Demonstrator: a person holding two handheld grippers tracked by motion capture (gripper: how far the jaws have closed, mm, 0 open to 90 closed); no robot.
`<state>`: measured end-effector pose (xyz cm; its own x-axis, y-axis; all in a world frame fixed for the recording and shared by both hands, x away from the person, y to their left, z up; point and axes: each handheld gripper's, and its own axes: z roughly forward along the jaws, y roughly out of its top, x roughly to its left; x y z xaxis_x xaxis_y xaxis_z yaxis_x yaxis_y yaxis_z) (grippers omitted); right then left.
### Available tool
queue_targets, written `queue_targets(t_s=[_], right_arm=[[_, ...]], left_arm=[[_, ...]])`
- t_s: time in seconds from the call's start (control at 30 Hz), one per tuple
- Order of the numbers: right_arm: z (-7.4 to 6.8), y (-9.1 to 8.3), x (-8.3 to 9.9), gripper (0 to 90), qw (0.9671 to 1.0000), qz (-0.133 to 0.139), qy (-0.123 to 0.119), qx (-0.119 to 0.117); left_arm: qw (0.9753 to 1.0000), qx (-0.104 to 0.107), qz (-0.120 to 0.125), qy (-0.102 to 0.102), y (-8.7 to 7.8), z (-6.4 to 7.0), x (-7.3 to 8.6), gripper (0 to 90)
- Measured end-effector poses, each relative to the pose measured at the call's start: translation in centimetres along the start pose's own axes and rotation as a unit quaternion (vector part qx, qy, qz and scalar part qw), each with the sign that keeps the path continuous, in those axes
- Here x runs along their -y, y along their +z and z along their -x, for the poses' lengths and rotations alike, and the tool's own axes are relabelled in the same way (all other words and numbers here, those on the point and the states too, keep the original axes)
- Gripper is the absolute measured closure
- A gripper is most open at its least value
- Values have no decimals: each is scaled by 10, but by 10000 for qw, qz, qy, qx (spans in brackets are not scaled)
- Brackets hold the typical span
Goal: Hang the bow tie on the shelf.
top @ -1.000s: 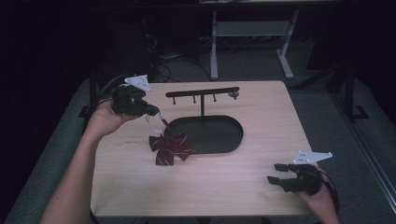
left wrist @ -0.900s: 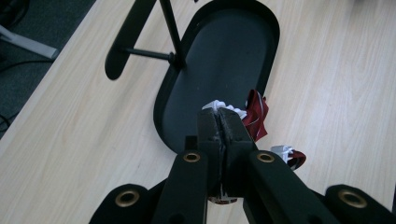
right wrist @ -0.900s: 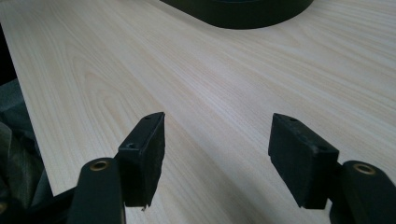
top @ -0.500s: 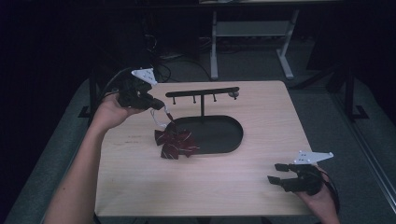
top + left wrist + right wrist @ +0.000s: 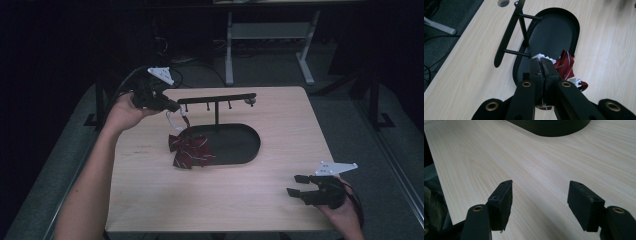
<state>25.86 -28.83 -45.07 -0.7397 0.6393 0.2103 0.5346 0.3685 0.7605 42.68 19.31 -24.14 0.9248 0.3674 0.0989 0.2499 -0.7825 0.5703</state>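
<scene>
Pinching white loop (image 5: 541, 56), left claw (image 5: 541, 61), striped bow (image 5: 192, 150)

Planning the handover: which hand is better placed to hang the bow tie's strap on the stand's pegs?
Left. Its tongs are shut on the white strap beside the pegs; the right tongs sit open, far off.

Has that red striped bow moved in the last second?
Yes. The bow, lifted by its white strap in the left tongs, has shifted right, onto the stand's black tray.

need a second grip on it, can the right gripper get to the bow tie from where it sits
Probably yes: the right gripper is open at the table's near edge, with bare wood between it and the bow tie, whose white strap the left gripper holds.
</scene>
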Motion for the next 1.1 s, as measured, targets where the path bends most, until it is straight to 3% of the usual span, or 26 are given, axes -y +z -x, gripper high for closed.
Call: queue_targets(t_s=[0.57,1.1], right_arm=[[0,1,0,364,10000,-20,62,-41],[1,1,1,364,10000,-32,69,-34]], left_arm=[[9999,-127,-61,-41,9,-18,-18,882],[9996,-131,-226,-99,28,-31,-16,875]])
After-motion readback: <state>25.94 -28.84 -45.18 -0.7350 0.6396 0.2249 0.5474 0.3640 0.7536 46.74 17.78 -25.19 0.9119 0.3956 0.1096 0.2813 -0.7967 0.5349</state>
